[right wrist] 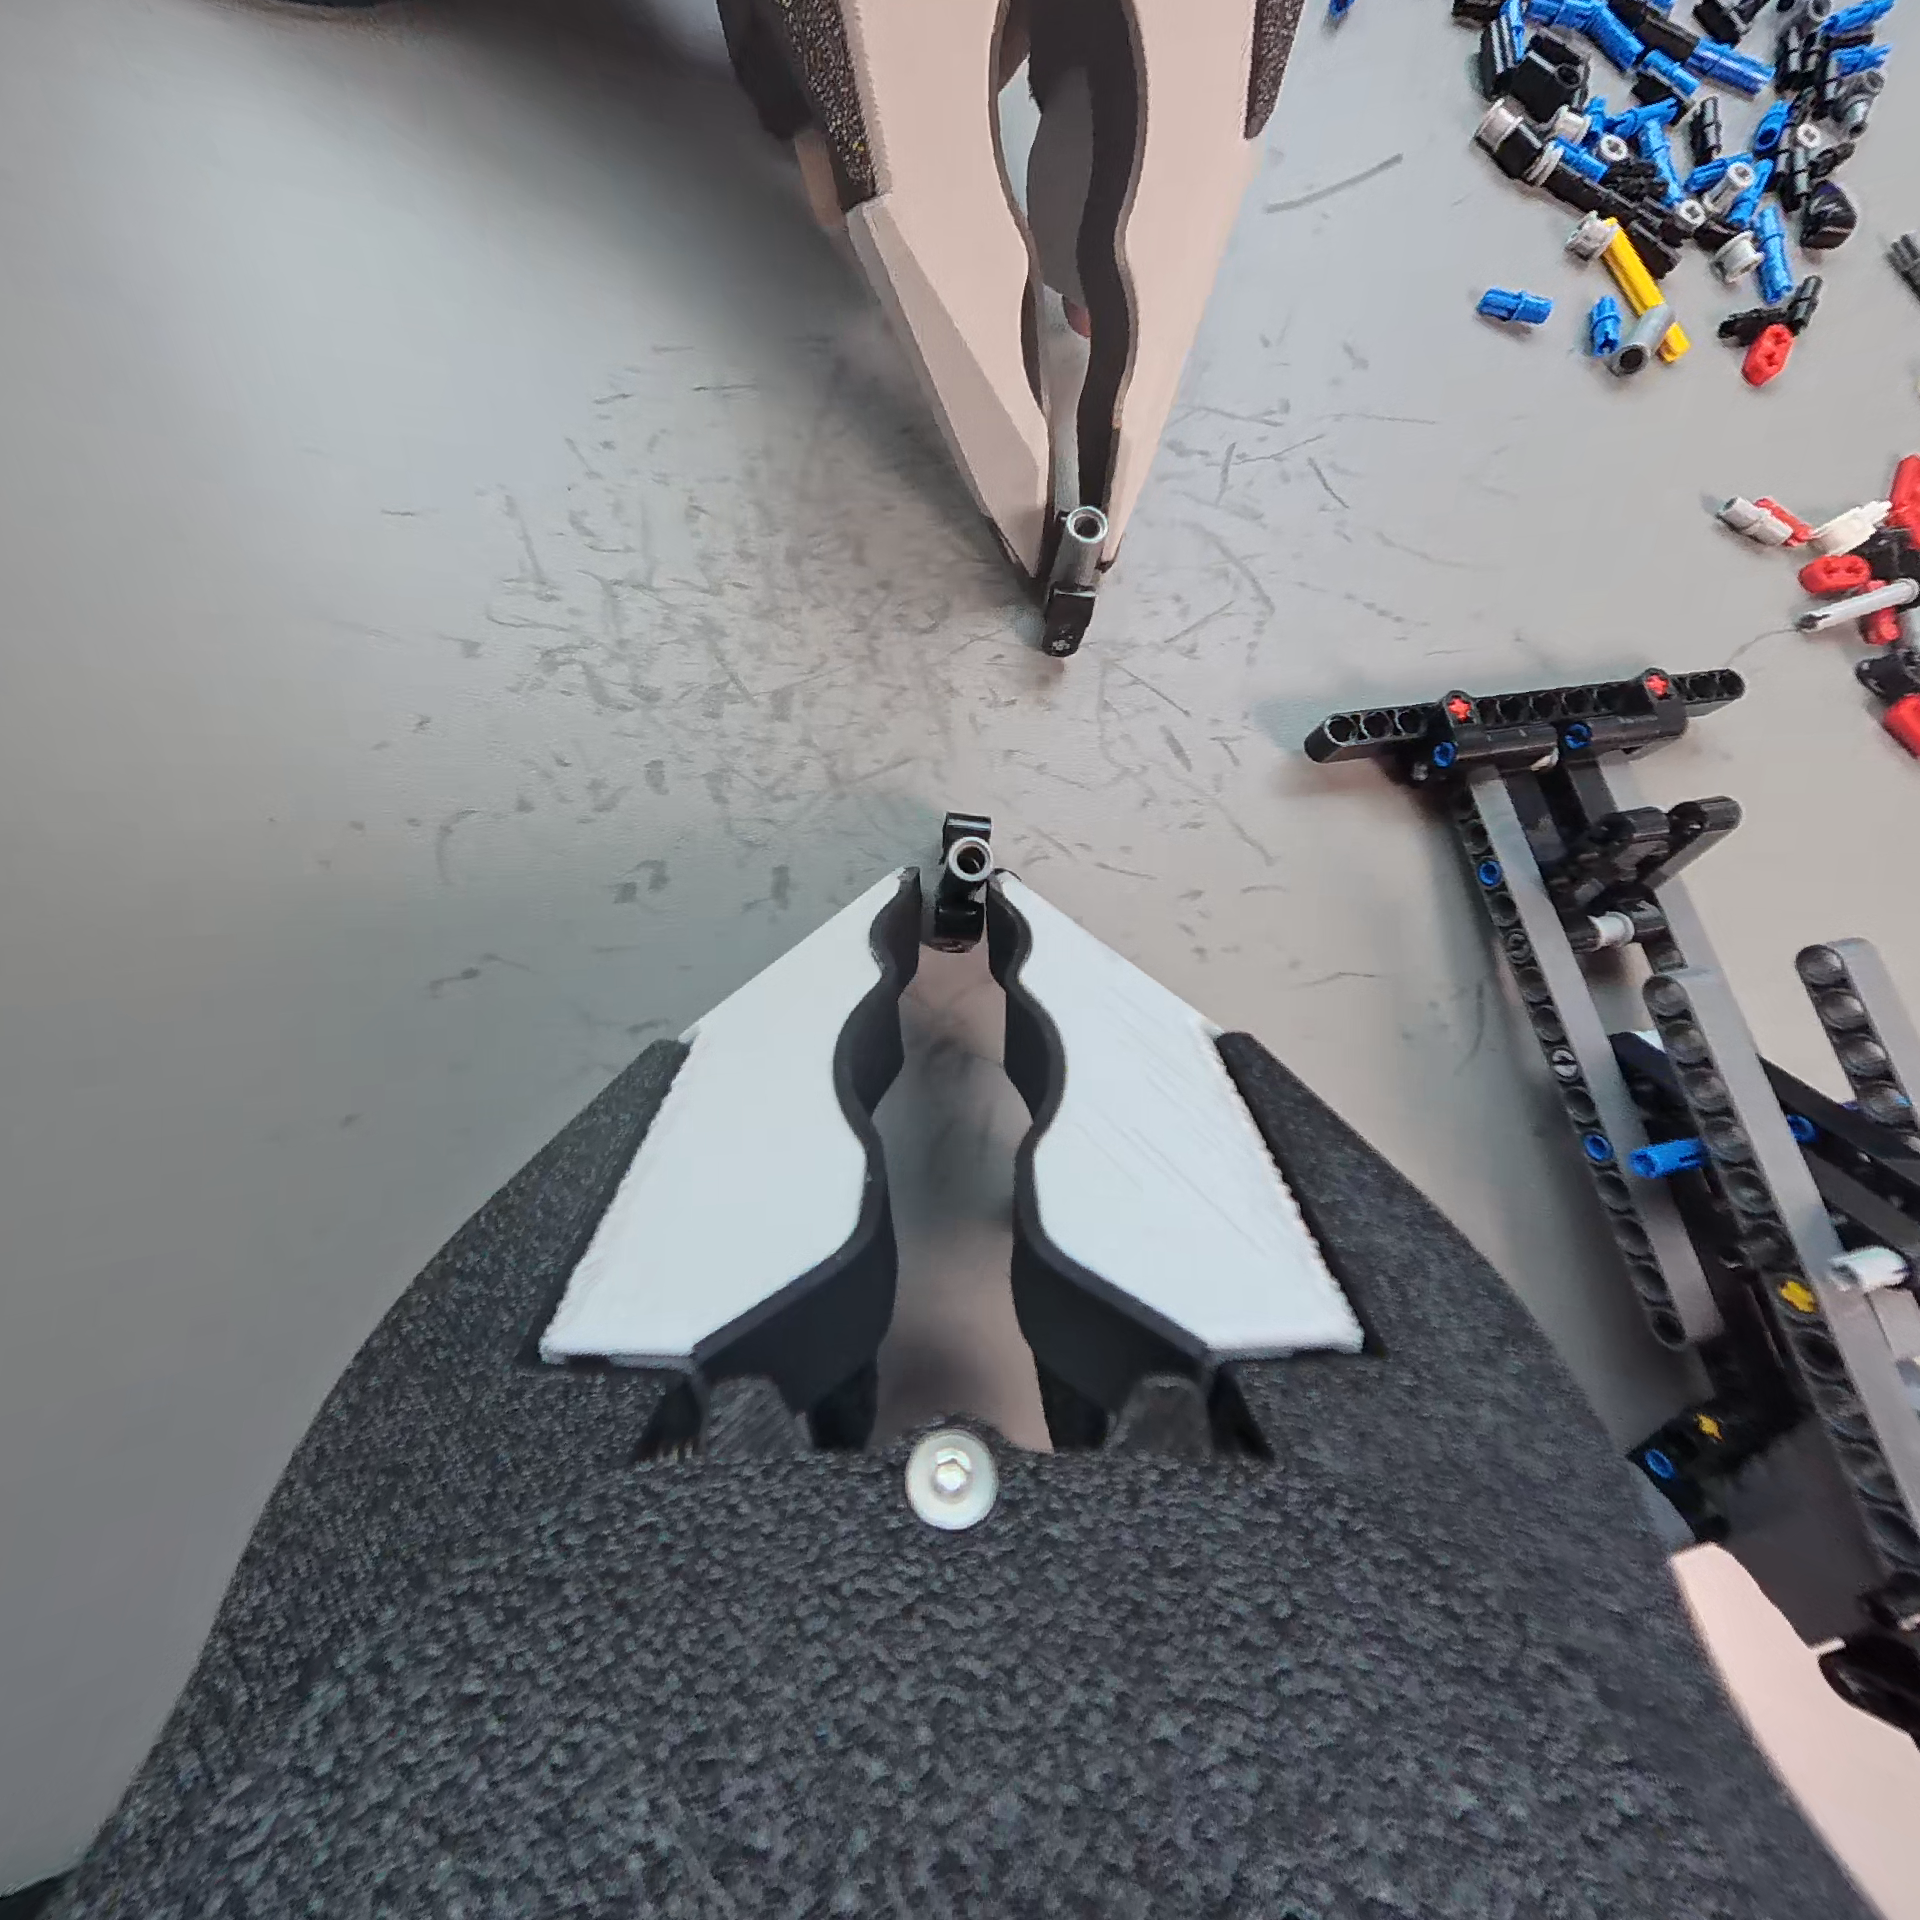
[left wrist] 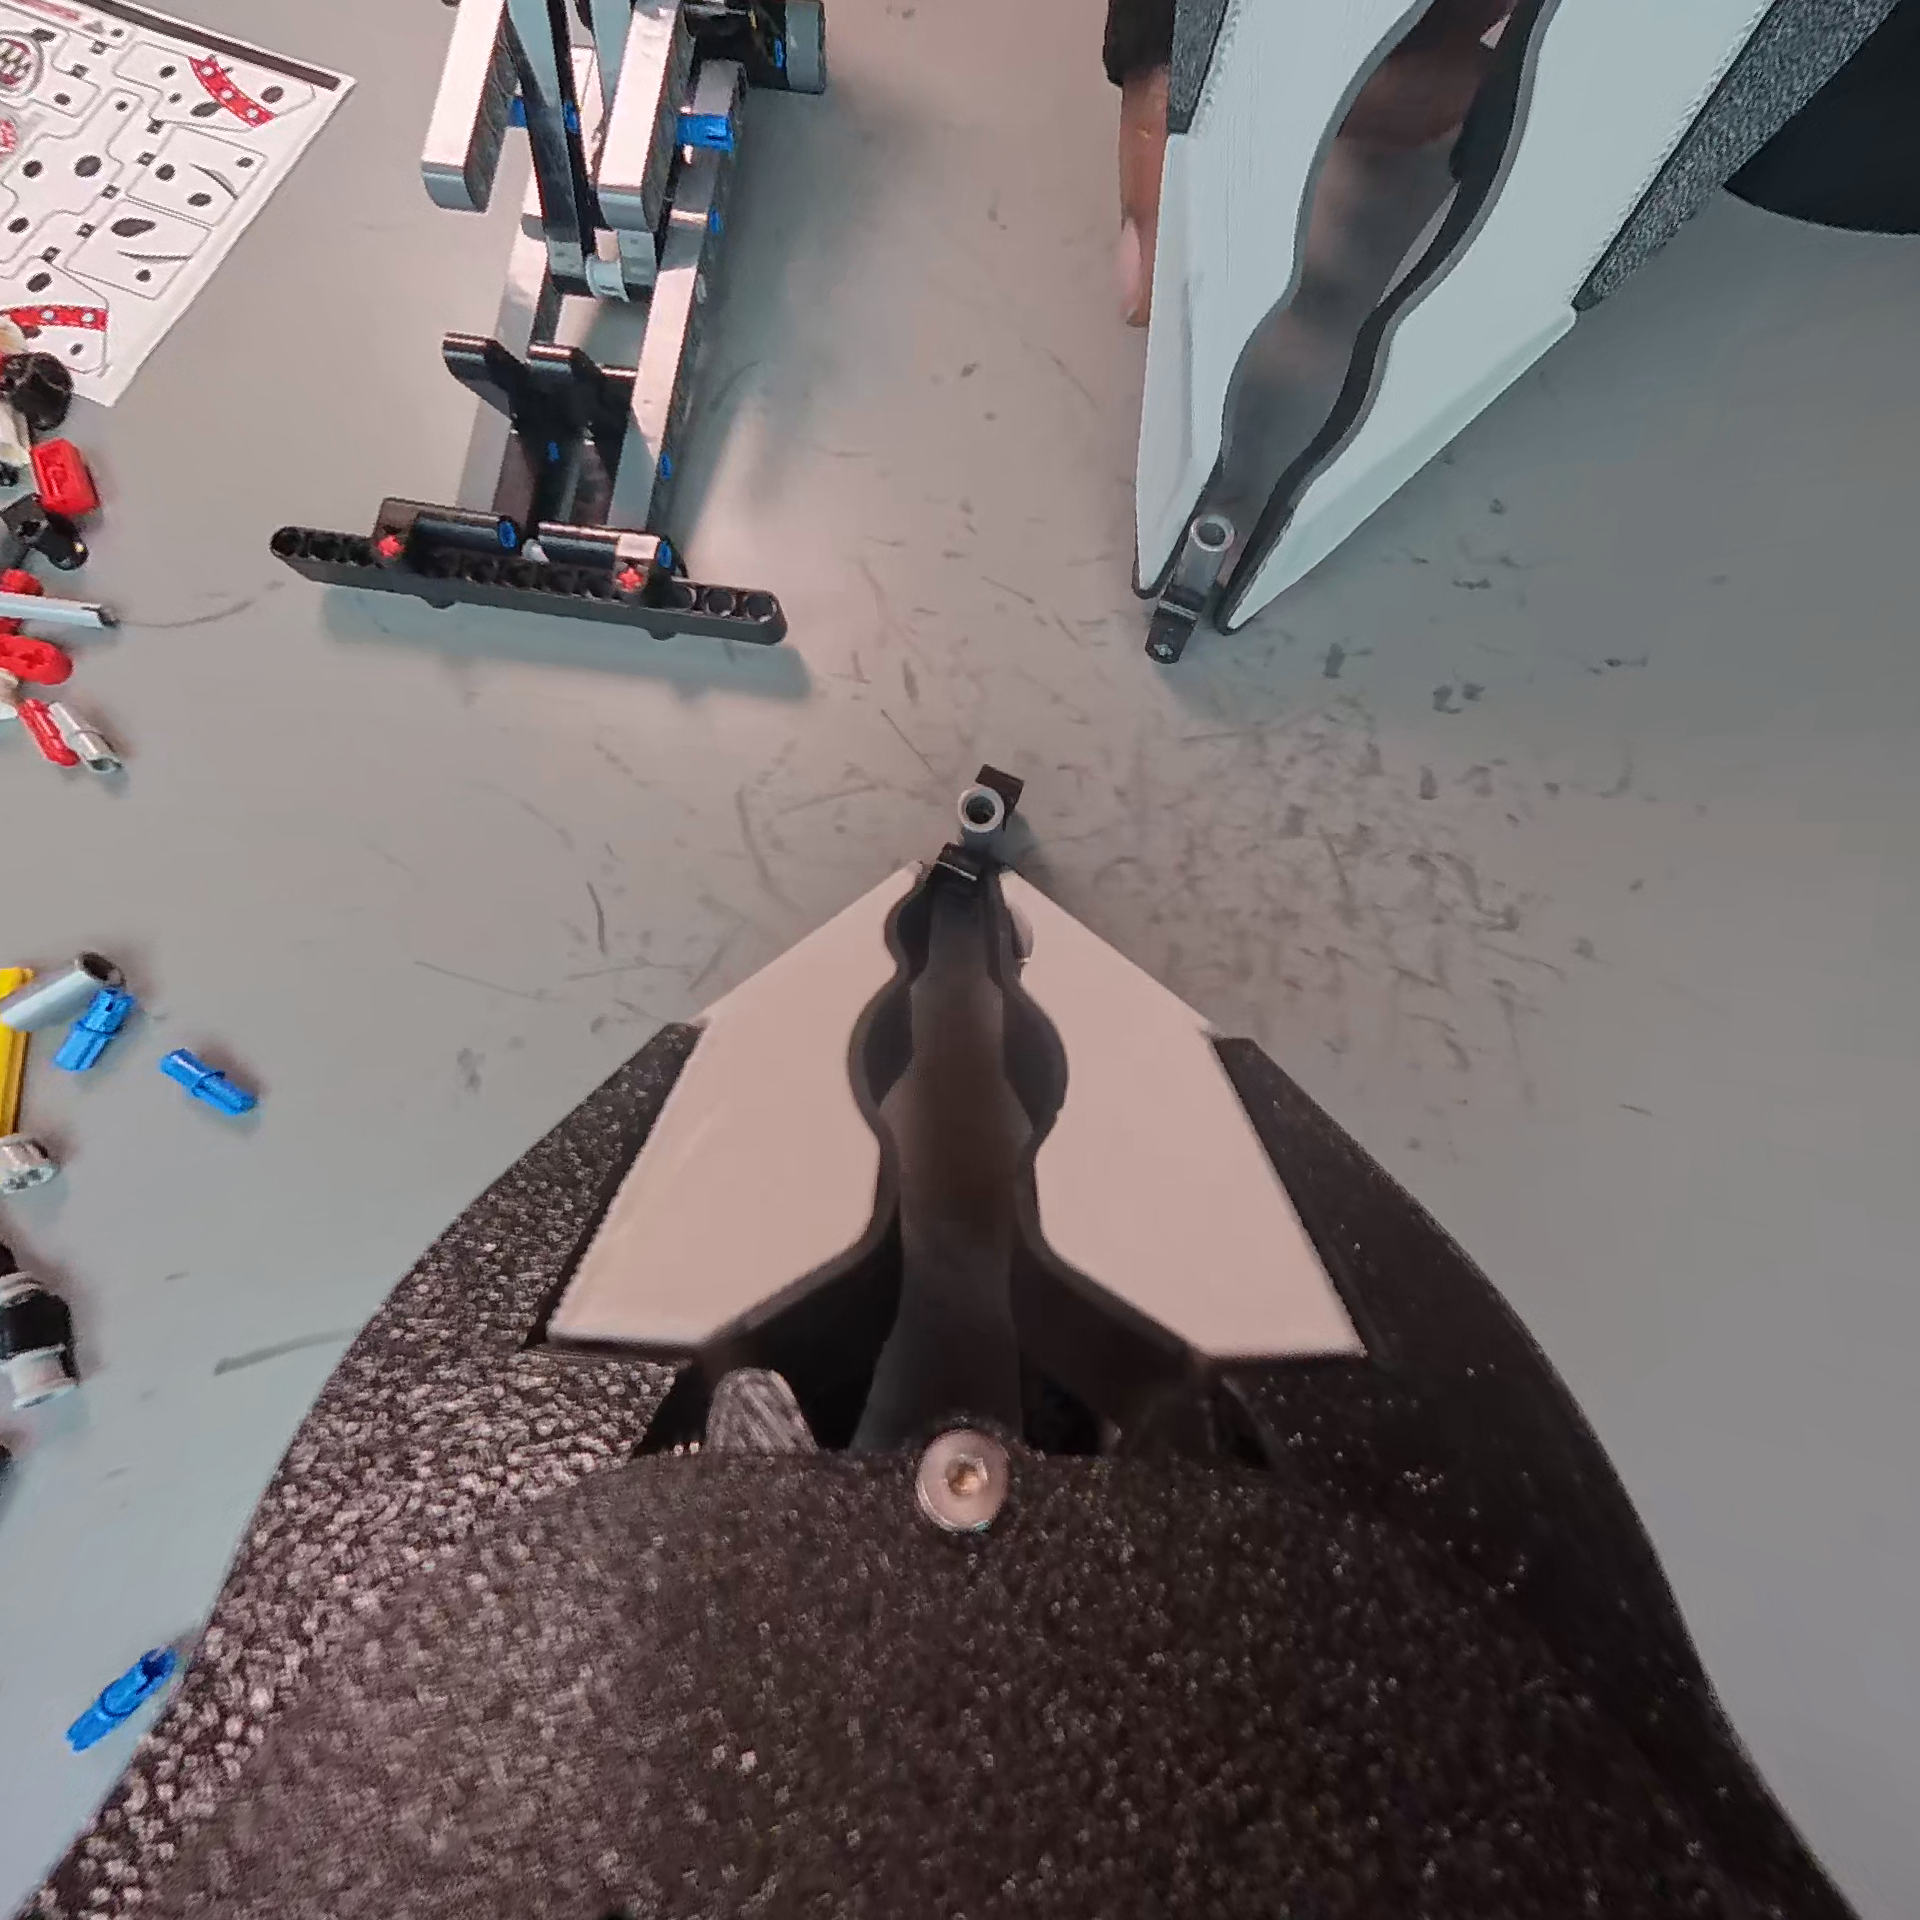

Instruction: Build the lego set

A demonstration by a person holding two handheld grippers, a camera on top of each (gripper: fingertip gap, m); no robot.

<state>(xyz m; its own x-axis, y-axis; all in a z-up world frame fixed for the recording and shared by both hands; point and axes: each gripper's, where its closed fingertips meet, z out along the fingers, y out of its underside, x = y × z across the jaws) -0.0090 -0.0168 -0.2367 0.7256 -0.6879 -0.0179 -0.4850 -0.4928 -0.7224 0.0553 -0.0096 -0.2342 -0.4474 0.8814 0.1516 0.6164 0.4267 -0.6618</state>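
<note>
Two grippers are facing each other over the scuffed grey table (left wrist: 1351, 935), and you are pinching a small piece in each: your left gripper (left wrist: 971, 868) is clamping a grey-and-black connector (left wrist: 982, 810), your right gripper (right wrist: 961, 883) its twin (right wrist: 964, 878). The half-built black and grey frame (right wrist: 1621, 935) is lying just beside them, loose pieces (right wrist: 1683, 156) well beyond

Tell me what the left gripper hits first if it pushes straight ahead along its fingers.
Probably bare grey table. The left gripper, shut on a small grey-and-black piece, points between the black-and-grey frame and right gripper.
</note>
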